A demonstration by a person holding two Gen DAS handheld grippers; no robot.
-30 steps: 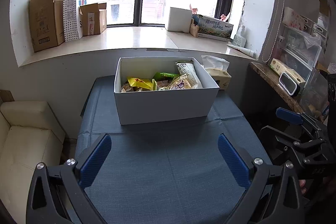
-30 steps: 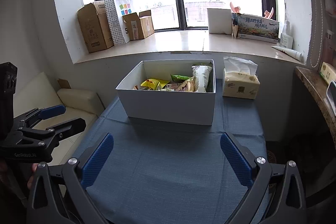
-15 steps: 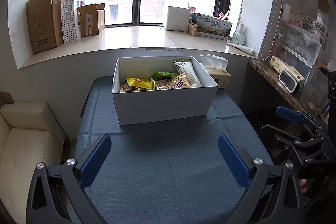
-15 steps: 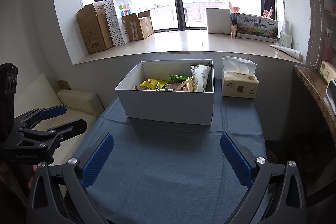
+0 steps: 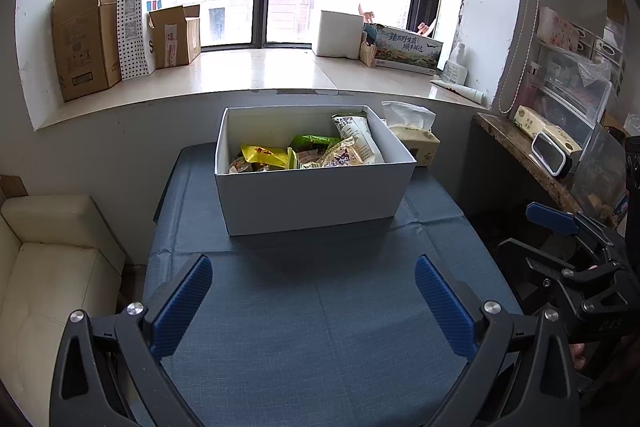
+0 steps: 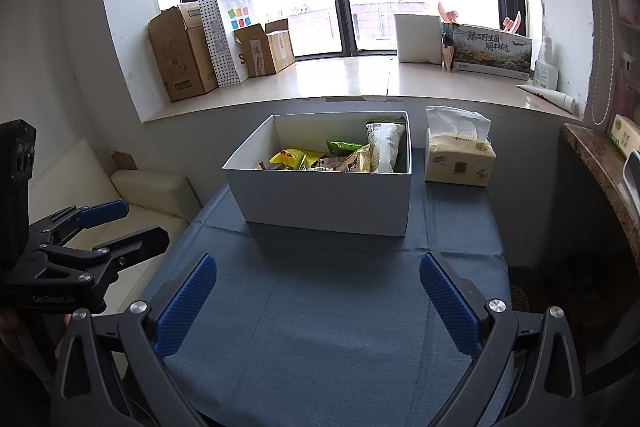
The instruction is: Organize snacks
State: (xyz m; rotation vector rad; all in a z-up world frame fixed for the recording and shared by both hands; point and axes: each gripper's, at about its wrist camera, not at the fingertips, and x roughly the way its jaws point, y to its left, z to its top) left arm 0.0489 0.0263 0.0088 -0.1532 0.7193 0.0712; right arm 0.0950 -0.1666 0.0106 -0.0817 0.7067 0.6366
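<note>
A white open box [image 5: 316, 195] [image 6: 324, 203] stands at the far half of a blue-clothed table [image 5: 312, 315] [image 6: 320, 327]. Inside lie several snack packs: a yellow bag [image 5: 264, 155] [image 6: 289, 158], a green bag [image 5: 314, 141] [image 6: 344, 147], a tall white pack [image 5: 358, 139] [image 6: 383, 146] leaning on the right wall. My left gripper [image 5: 313, 301] hovers open over the near table, empty. My right gripper [image 6: 318, 303] is open and empty too, also short of the box. Each gripper shows at the other view's edge [image 5: 576, 259] [image 6: 80, 243].
A tissue pack [image 5: 414, 135] [image 6: 458, 155] sits right of the box. Cardboard boxes [image 5: 84, 39] and a dotted bag [image 6: 228, 35] stand on the window sill. A cream sofa [image 5: 48, 267] is left of the table, a stone shelf [image 5: 528, 159] with clutter on the right.
Both views have shifted slightly; the box sits a little lower and closer in the left wrist view. Both grippers stay open and empty.
</note>
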